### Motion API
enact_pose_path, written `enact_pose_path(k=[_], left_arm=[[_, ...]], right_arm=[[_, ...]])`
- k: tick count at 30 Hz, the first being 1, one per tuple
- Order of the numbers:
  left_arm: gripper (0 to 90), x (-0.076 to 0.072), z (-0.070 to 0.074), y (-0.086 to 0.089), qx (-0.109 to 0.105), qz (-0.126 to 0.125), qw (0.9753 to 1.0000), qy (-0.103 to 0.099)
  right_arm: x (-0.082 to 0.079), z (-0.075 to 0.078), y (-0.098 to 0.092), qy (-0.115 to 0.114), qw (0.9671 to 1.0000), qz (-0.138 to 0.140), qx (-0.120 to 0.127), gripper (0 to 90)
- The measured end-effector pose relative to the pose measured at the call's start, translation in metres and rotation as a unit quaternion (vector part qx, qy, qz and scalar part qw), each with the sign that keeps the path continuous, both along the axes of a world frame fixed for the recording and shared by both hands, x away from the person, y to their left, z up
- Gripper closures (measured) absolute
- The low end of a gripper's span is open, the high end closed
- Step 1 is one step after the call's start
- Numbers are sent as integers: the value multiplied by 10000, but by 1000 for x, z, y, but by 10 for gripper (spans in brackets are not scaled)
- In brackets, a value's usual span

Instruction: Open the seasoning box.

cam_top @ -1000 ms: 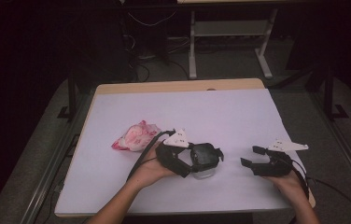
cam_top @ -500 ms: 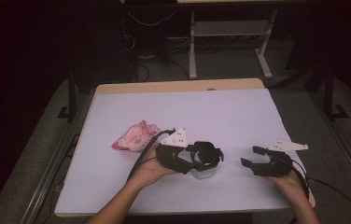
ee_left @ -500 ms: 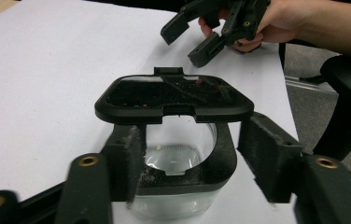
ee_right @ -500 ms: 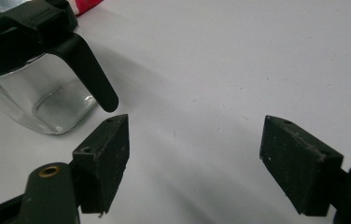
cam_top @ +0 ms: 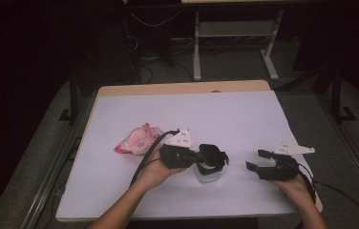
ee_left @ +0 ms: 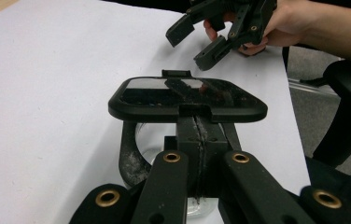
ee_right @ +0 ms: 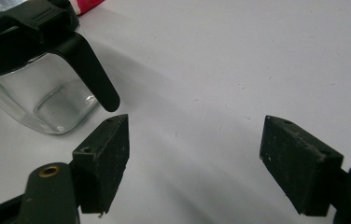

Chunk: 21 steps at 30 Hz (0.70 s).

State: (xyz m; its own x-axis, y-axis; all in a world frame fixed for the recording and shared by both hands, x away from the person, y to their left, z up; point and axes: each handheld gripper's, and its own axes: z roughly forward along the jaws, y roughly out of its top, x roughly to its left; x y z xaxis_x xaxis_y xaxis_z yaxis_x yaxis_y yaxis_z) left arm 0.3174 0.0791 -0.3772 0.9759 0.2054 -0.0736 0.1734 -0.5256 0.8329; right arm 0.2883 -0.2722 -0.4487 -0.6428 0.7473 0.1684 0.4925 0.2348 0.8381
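A small clear glass jar (cam_top: 207,173) with a black lid (cam_top: 212,155) stands on the white table cover, front centre. My left gripper (cam_top: 201,156) is level with the lid, and its jaws are shut on a tab at the lid's near edge (ee_left: 197,126). The flat lid (ee_left: 187,95) lies over the glass, with a black handle (ee_left: 128,149) curving down beside it. My right gripper (cam_top: 254,160) rests to the jar's right, open with nothing in it. Its own view (ee_right: 197,149) has the jar (ee_right: 47,93) and handle (ee_right: 92,74) just beyond its left fingertip.
A crumpled pink and white bag (cam_top: 137,139) lies left of the jar, beyond my left hand. The white cover (cam_top: 216,114) spans the wooden table, with open room across its far half. Dark floor, cables and a metal frame lie behind the table.
The black lid in my left gripper has shifted slightly over the jar. The right gripper has stayed where it was.
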Motion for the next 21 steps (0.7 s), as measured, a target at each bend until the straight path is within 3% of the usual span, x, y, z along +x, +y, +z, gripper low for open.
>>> enact_pose_path(k=[21], left_arm=[[898, 11, 19, -15, -210, -179, 9996, 111]], right_arm=[[-1, 0, 0, 21, 10000, 11, 5, 238]])
